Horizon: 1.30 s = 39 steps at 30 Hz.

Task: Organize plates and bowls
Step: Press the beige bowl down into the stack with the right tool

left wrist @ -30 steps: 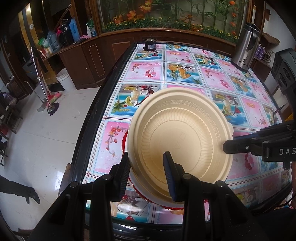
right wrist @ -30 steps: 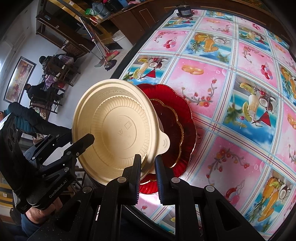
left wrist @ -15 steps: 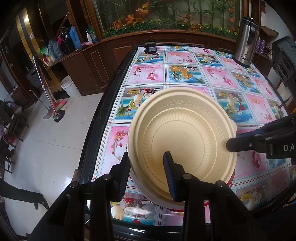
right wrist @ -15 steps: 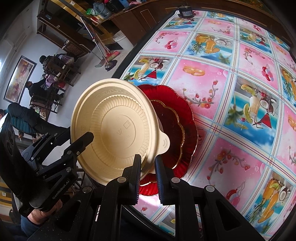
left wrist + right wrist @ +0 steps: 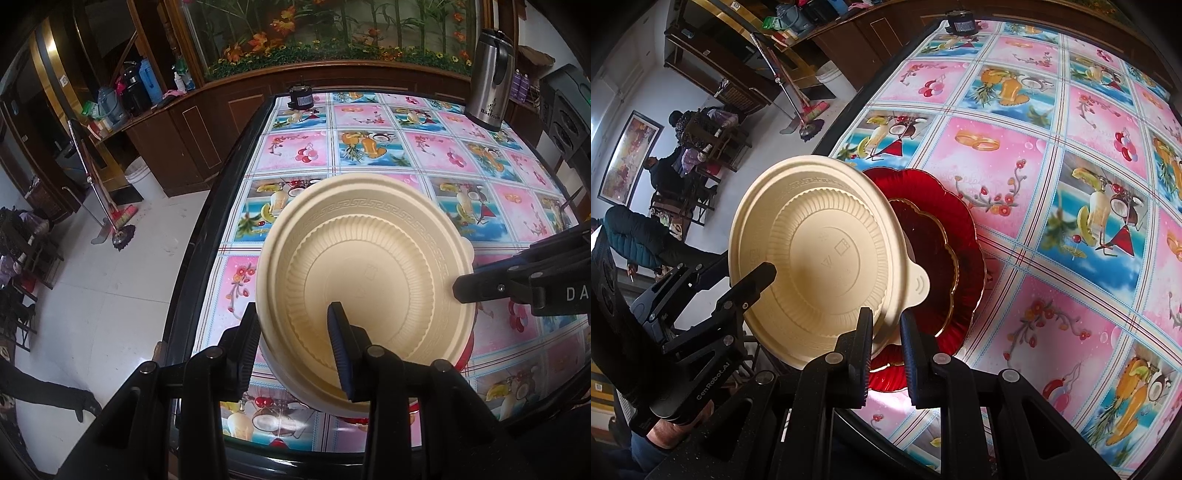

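the left gripper (image 5: 295, 350) clamps the near rim of the cream bowl (image 5: 365, 280), hiding its edge, while the right gripper (image 5: 886, 341) pinches the opposite rim. both angle steeply down, holding the bowl tilted above the mostly covered red plate (image 5: 942, 251) at the table (image 5: 1071, 221) edge.

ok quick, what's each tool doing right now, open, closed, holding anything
left tool: closed on the near wall of the beige bowl
right tool: closed on the same bowl's rim

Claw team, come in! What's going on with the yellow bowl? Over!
Left claw and right claw both clamped on cream bowl's rim. Bowl tilted above red plates. Nothing in the way.
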### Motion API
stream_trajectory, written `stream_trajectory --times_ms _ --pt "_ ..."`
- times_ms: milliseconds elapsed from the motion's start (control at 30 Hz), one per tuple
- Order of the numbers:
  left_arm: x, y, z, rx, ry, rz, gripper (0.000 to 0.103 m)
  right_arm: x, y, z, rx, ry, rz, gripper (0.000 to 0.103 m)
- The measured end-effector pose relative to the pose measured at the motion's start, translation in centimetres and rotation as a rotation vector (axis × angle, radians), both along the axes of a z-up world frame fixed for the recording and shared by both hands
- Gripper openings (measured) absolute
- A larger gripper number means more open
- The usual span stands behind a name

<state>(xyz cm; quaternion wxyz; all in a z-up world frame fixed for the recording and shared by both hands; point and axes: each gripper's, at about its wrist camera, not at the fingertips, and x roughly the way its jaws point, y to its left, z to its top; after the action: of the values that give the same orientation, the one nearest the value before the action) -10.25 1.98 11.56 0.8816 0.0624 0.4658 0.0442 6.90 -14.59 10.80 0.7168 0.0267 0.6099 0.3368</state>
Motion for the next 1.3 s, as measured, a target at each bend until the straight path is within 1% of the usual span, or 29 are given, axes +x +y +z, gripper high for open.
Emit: stream_trajectory --times_ms 233,300,367,833,933,1033,1300 --pt "0.1 -0.3 -0.2 0.018 0.003 -0.006 0.038 -0.1 -0.1 0.2 0.005 -0.005 -0.003 0.018" --pt "0.1 -0.4 -0.1 0.025 -0.001 -0.007 0.043 -0.2 -0.2 0.3 0.006 -0.008 -0.004 0.018" --pt "0.0 -0.6 0.0 0.034 -0.008 -0.01 0.046 -0.2 -0.3 0.4 0.009 -0.011 -0.006 0.018" --pt "0.1 -1.0 0.1 0.047 -0.01 -0.016 0.047 -0.5 -0.7 0.7 0.017 -0.016 -0.018 0.018" --pt "0.1 -1.0 0.2 0.049 -0.011 -0.015 0.049 -0.4 -0.8 0.8 0.019 -0.018 -0.022 0.018" --pt "0.0 -1.0 0.2 0.054 -0.017 -0.015 0.053 -0.4 -0.9 0.9 0.021 -0.022 -0.025 0.018" --pt "0.0 -1.1 0.2 0.06 -0.019 -0.015 0.054 -0.5 -1.2 0.9 0.022 -0.024 -0.03 0.018"
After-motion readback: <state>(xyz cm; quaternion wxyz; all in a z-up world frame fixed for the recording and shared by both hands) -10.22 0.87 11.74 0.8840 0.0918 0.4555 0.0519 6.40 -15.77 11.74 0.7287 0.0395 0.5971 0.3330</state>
